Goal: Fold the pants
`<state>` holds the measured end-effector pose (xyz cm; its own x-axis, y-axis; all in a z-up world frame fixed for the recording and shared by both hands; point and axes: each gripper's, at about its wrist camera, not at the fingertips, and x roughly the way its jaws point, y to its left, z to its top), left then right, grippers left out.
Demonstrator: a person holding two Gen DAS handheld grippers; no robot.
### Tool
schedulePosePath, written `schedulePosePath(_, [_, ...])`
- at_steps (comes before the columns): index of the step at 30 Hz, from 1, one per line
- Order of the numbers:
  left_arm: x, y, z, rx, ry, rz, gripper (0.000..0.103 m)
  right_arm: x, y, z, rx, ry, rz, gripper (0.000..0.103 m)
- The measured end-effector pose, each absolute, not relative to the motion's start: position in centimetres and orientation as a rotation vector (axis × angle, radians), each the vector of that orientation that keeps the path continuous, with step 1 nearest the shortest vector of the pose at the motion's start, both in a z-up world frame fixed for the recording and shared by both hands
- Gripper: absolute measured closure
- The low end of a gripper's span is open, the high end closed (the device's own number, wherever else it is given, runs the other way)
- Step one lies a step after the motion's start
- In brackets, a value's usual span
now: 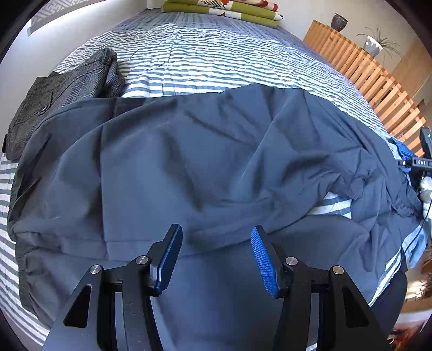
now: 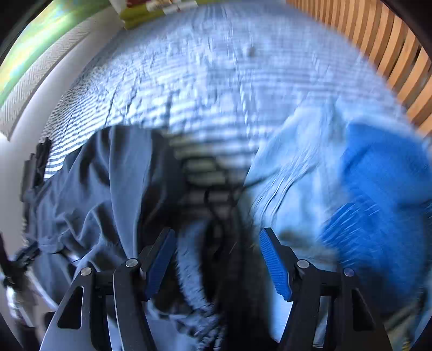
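Note:
Dark navy pants (image 1: 189, 162) lie spread and creased across a striped bed (image 1: 202, 54). My left gripper (image 1: 216, 232) points down over their near edge. Its blue pads (image 1: 263, 259) stand apart over a low fold of the cloth, and they press on nothing. The right wrist view is blurred. There my right gripper (image 2: 216, 235) is open wide just above the pants' (image 2: 94, 189) gathered elastic waistband (image 2: 194, 270), which lies between the fingers without being gripped.
Folded grey pants (image 1: 67, 89) sit at the bed's far left, partly under the navy pair. Light blue cloth (image 2: 297, 162) and a bright blue garment (image 2: 378, 189) lie right of the waistband. A folded green blanket (image 1: 221, 10) lies at the bed's far end. A wooden slatted panel (image 1: 364, 67) runs along the right.

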<state>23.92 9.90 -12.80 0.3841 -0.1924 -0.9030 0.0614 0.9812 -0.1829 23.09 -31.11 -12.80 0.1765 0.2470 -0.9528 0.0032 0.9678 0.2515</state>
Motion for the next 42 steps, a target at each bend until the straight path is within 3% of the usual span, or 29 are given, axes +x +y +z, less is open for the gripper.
schedulePosePath(2, [23.8,10.3,-13.0,-0.137,1.171,-0.153,0.046,22.3,-29.8,-14.5,0.175,1.435,0.177,0.042])
schedulePosePath(3, [23.8,10.4,-13.1,-0.142,1.173,-0.150,0.046,21.7,-28.8,-14.8,0.136,1.433,0.171,0.057])
schedulePosePath(4, [23.9,10.6,-13.2,-0.148,1.176,-0.145,0.046,21.4,-28.2,-14.9,0.124,1.432,0.175,0.088])
schedulePosePath(7, [23.8,10.8,-13.3,-0.153,1.179,-0.143,0.045,19.9,-27.0,-13.0,0.109,1.344,0.140,0.092])
schedulePosePath(14, [24.0,11.2,-13.2,-0.143,1.171,-0.136,0.045,17.8,-29.6,-2.3,0.023,0.957,-0.074,0.093])
schedulePosePath(17, [24.4,11.2,-13.7,-0.146,1.175,-0.132,0.045,19.8,-31.9,-0.7,-0.047,0.880,-0.297,0.093])
schedulePosePath(20, [24.8,11.2,-14.5,-0.148,1.190,-0.122,0.045,24.5,-35.2,-3.7,-0.052,0.942,-0.399,0.091])
schedulePosePath(23, [24.7,11.5,-14.2,-0.165,1.187,-0.118,0.045,27.9,-38.0,-7.5,-0.008,1.157,-0.362,0.087])
schedulePosePath(27, [23.4,12.9,-11.9,-0.147,1.142,-0.091,0.045,25.3,-39.2,-5.1,0.067,1.084,-0.346,0.078])
schedulePosePath(35, [17.9,19.3,-6.6,-0.237,1.033,0.038,0.045,18.8,-38.0,1.2,0.062,0.956,-0.256,0.078])
schedulePosePath(42, [11.1,26.8,-6.4,-0.370,0.999,0.188,0.045,9.5,-34.3,-0.7,0.060,0.976,-0.144,0.078])
